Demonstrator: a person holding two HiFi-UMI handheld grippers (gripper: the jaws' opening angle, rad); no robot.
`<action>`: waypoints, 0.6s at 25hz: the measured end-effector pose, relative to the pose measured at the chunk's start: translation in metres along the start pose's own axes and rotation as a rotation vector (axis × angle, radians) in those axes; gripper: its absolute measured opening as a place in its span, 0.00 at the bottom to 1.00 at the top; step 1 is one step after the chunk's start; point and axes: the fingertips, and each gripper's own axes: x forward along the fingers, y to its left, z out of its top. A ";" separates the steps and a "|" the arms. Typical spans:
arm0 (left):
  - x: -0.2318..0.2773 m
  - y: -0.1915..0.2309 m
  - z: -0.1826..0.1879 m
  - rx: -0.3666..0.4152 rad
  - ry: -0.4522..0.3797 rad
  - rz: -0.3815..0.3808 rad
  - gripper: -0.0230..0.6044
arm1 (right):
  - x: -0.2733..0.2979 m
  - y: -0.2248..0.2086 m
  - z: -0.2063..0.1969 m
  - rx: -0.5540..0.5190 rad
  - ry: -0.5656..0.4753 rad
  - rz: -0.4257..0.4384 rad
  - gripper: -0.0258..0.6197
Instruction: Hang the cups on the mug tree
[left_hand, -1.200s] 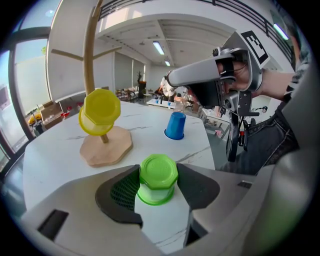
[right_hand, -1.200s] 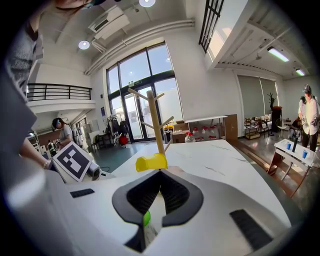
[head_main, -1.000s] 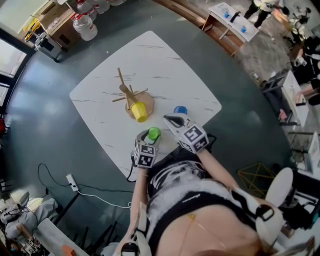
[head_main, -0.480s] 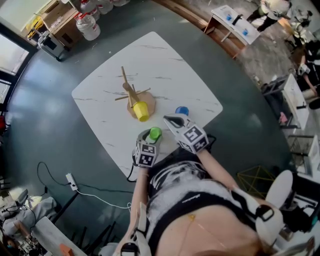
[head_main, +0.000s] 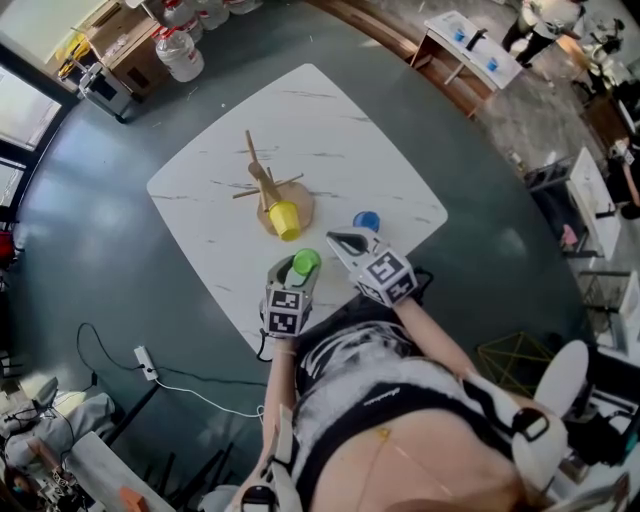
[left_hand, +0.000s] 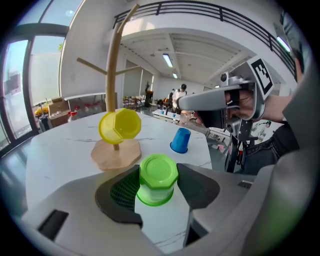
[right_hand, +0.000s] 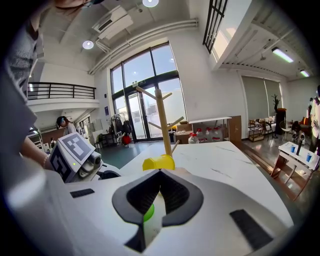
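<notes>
while both angled downward, left hand-held gripper (left_hand: 159, 169) tight on the green cup (left_hand: 158, 186), right hand-held gripper (right_hand: 159, 174) closed alongside

My hand-held gripper (left_hand: 158, 171) clamps the upturned green cup (left_hand: 158, 180), seemingly just off the desk (left_hand: 60, 150); a yellow cup (left_hand: 120, 126) hangs on the tree (left_hand: 114, 75).

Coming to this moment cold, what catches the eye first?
The green cup stands out first, clamped base-up in the left gripper near the near edge of the white table. Beyond it a yellow cup hangs low on the mug tree, and a blue cup sits upside down on the table to its right. The right gripper is shut with nothing in it.
</notes>
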 end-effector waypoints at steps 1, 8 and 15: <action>-0.003 0.001 0.003 -0.005 -0.007 0.003 0.42 | 0.000 0.000 -0.001 -0.003 0.002 0.001 0.04; -0.027 0.009 0.016 -0.025 -0.044 0.034 0.42 | 0.001 0.009 0.007 0.009 0.001 0.019 0.04; -0.049 0.023 0.022 -0.062 -0.081 0.078 0.42 | 0.006 0.016 0.008 0.005 -0.001 0.033 0.04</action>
